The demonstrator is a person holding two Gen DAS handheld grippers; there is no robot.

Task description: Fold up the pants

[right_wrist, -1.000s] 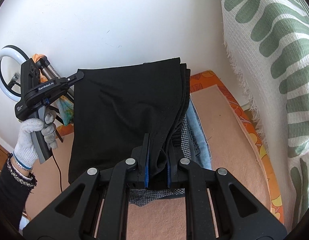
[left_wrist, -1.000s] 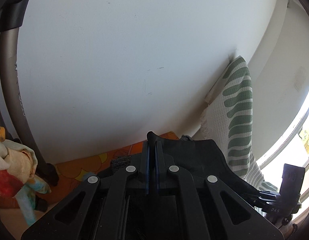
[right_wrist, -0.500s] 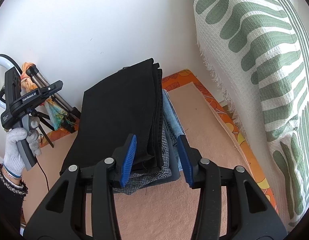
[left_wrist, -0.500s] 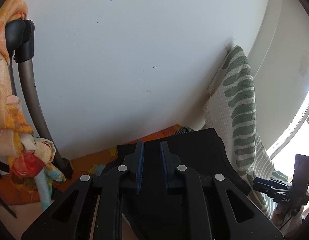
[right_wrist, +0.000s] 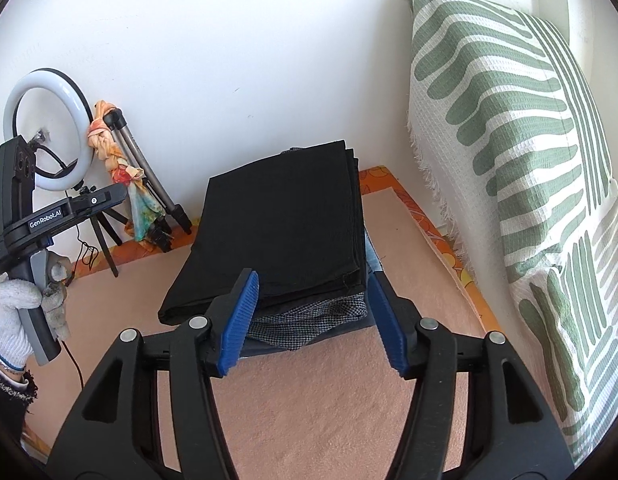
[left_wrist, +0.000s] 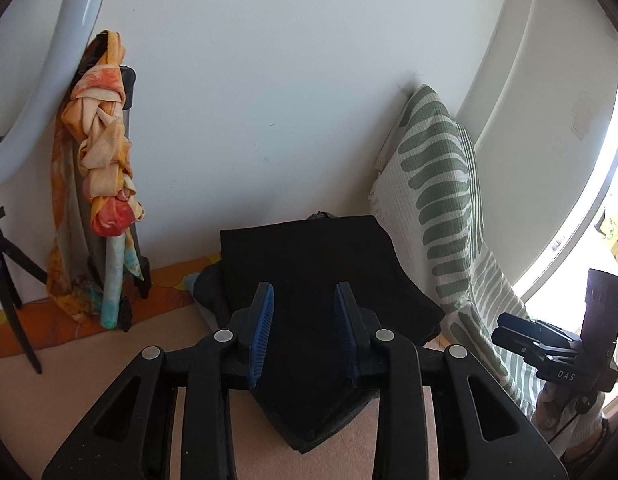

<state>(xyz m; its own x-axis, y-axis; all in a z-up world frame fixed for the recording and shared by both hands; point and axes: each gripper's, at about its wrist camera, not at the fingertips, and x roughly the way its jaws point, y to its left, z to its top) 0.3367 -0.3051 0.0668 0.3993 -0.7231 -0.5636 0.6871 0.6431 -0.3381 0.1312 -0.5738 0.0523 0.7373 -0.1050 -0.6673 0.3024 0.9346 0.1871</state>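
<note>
Peach mat [right_wrist: 329, 400] by white wall: folded black pants [right_wrist: 285, 232] rest atop stack, both hand-held grippers, left [left_wrist: 305, 328] and right [right_wrist: 313, 320], jaws apart, empty, likely placement done.

Black pants [right_wrist: 285, 224], folded into a flat rectangle, lie atop a pile of what seem to be other folded garments, near the wall.

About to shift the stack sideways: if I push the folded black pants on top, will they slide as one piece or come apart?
The black pants would probably come apart: several loose layers show at their right edge. They overhang the checked garment on the left, so that side would likely sag. Both grippers are open; pushing the whole stack low looks safer.
</note>
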